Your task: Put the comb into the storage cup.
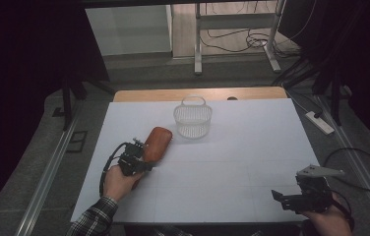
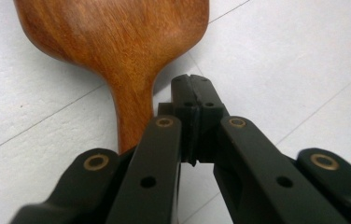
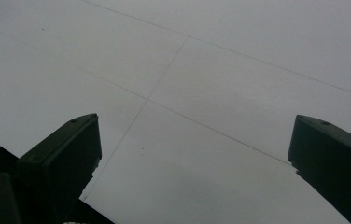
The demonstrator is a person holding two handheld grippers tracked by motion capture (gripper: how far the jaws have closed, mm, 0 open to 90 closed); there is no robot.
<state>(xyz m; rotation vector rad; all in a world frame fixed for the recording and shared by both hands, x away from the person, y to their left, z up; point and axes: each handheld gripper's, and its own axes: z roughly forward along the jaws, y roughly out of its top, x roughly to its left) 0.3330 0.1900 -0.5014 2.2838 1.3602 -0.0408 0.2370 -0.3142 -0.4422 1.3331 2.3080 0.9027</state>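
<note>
A wooden paddle-shaped spatula point(image 1: 157, 141) lies on the white table point(image 1: 242, 147), its broad end toward a small white wire basket point(image 1: 193, 125). My left gripper point(image 1: 139, 148) sits over the spatula's narrow handle end. In the left gripper view the two pads point(image 2: 185, 100) of my left gripper point(image 2: 192, 88) are pressed together with nothing between them, and the spatula point(image 2: 117, 42) runs past just to their left, its handle passing under the left finger. My right gripper point(image 1: 285, 197) rests near the table's front right corner. In its own view my right gripper point(image 3: 192, 140) stands wide open over bare table.
The basket stands upright near the middle back of the table. Beyond the table's wooden far edge point(image 1: 198, 93) are a desk frame with cables point(image 1: 237, 39) and a power strip point(image 1: 319, 122) on the floor at the right.
</note>
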